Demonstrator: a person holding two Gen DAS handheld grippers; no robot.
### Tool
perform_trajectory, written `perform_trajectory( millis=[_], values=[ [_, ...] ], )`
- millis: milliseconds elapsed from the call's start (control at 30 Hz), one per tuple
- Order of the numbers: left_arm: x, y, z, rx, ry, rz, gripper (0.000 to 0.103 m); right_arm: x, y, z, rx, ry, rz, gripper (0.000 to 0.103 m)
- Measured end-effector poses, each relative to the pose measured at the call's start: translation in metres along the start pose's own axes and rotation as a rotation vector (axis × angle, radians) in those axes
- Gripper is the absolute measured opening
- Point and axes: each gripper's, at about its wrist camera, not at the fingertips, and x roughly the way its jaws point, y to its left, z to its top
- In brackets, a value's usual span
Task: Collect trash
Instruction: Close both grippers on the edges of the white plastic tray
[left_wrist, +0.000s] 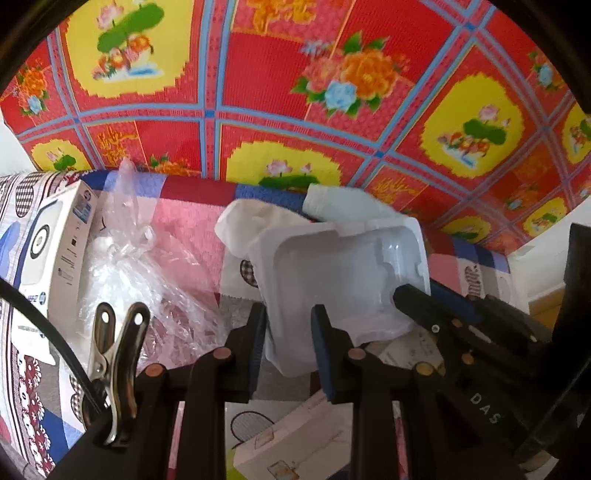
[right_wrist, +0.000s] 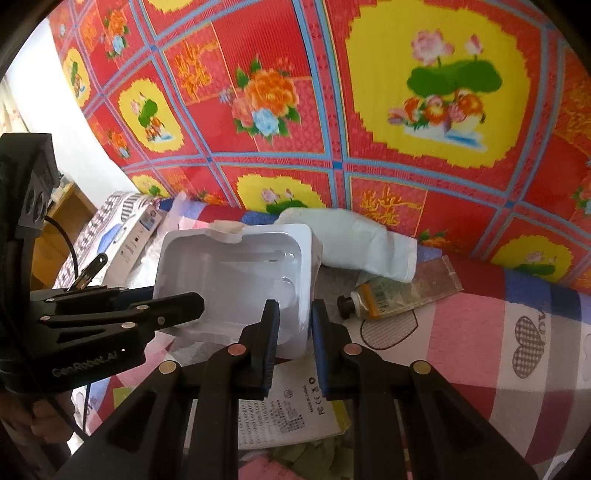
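Two grippers meet on one piece of trash: a white plastic tray (left_wrist: 343, 266) that I hold up above the patchwork quilt (right_wrist: 480, 332). My left gripper (left_wrist: 289, 332) has its fingers narrowed around the tray's near edge, the wall passing between the blue pads. My right gripper (right_wrist: 293, 328) does the same from the other side, its fingers pinching the tray's corner wall. In each wrist view I see the other gripper's dark fingers reaching onto the tray.

Behind the tray lies a pale cloth pouch (right_wrist: 365, 240), close against the tray's far rim in my view, though I cannot tell whether they touch. Just right of the tray on the quilt I see a small tube with a black cap (right_wrist: 373, 299), lying on its side beside a clear wrapper (right_wrist: 439, 277). Under my right gripper sits a printed leaflet (right_wrist: 295, 410).

To the left, crumpled clear plastic wrap (left_wrist: 133, 266) rests against a white cardboard box (left_wrist: 55, 258). A metal clip (left_wrist: 114, 362) shows on the left gripper's frame. A red flowered mat (left_wrist: 295, 92) fills the background.
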Motion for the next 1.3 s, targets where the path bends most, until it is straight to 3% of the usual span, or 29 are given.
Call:
perform_trajectory(
  millis=[700, 1300],
  values=[
    [-0.061, -0.015, -0.030, 0.146, -0.093, -0.034, 0.026, -0.063, 0.033, -0.031, 0.087, -0.104, -0.079, 0.019],
    [-0.098, -0.030, -0.075, 0.291, -0.092, -0.090, 0.026, -0.119, 0.058, -0.084, 0.190, -0.166, -0.168, 0.019]
  ],
)
